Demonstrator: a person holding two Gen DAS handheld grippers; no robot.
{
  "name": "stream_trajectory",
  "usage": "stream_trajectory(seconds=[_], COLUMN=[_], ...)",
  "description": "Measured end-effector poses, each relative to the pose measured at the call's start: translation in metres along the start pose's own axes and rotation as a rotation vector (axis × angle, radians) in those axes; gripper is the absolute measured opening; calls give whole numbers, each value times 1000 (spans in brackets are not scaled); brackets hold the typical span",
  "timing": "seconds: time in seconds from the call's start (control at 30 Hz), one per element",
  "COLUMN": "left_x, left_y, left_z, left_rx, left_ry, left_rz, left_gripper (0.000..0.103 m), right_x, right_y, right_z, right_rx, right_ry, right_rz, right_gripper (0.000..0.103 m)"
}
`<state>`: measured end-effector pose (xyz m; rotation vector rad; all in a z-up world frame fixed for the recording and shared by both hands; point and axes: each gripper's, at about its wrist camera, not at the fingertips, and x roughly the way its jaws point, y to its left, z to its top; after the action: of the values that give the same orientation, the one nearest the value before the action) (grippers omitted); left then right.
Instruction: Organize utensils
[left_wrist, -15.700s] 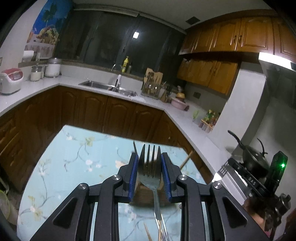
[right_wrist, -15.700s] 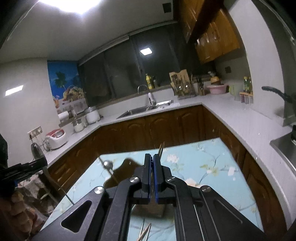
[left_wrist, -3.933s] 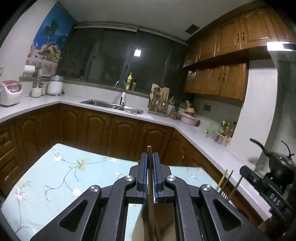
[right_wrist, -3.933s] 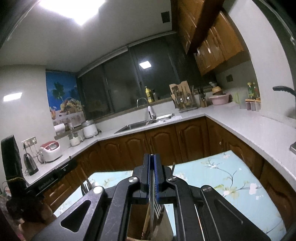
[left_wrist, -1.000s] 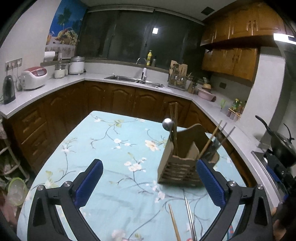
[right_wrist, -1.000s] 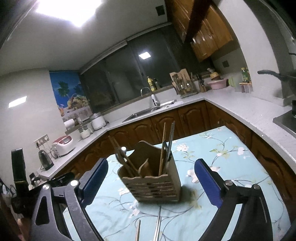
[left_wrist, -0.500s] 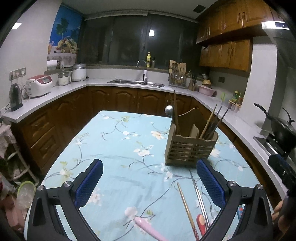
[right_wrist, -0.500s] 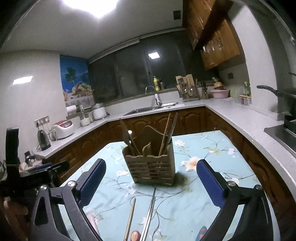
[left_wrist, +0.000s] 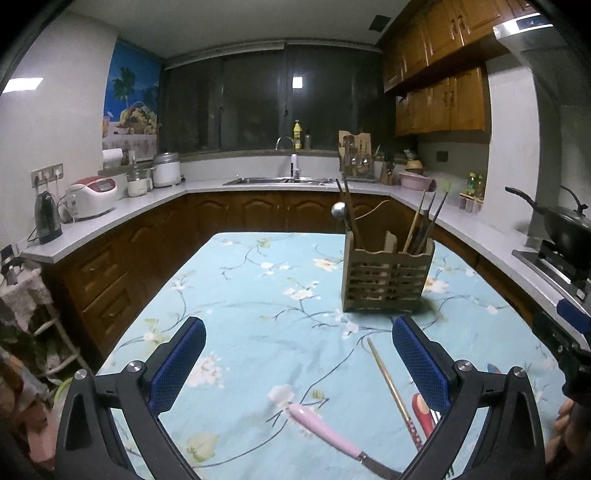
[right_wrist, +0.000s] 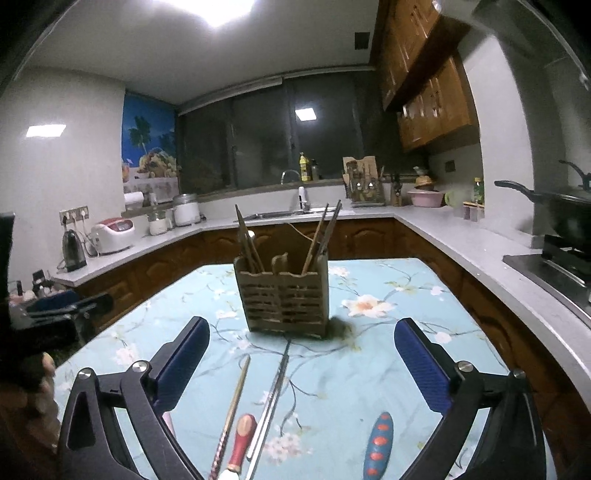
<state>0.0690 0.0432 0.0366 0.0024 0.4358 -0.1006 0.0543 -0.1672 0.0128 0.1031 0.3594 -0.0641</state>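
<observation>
A slatted wooden utensil holder stands on the floral blue tablecloth, with chopsticks and a metal spoon upright in it. Loose on the cloth nearer me lie a pink-handled knife, a gold chopstick, a red-handled utensil, metal chopsticks and a blue red-dotted handle. My left gripper is open above the pink knife. My right gripper is open over the chopsticks, short of the holder.
Dark wooden cabinets and a white counter wrap the room, with a sink, rice cooker, kettle and a wok on the stove at right. A person's hand shows at the left edge.
Both grippers have drawn back from the holder and lowered toward the table. More loose utensils now show near the front edge. Both stay open.
</observation>
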Motion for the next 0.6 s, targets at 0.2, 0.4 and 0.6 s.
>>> stream_trajectory(seconds=[0.2, 0.4, 0.6], left_x=[-4, -16, -27], left_y=[1, 3, 3], left_z=[2, 3, 0], left_rx=[18, 24, 31], left_ry=[34, 27, 8], left_rz=[23, 29, 22], left_gripper=[102, 102, 102], right_x=[-6, -13, -21], right_y=[1, 5, 11], right_z=[-8, -9, -8], right_rx=[6, 10, -4], right_ry=[31, 34, 21], right_rz=[-6, 5, 13], right_gripper=[102, 102, 102])
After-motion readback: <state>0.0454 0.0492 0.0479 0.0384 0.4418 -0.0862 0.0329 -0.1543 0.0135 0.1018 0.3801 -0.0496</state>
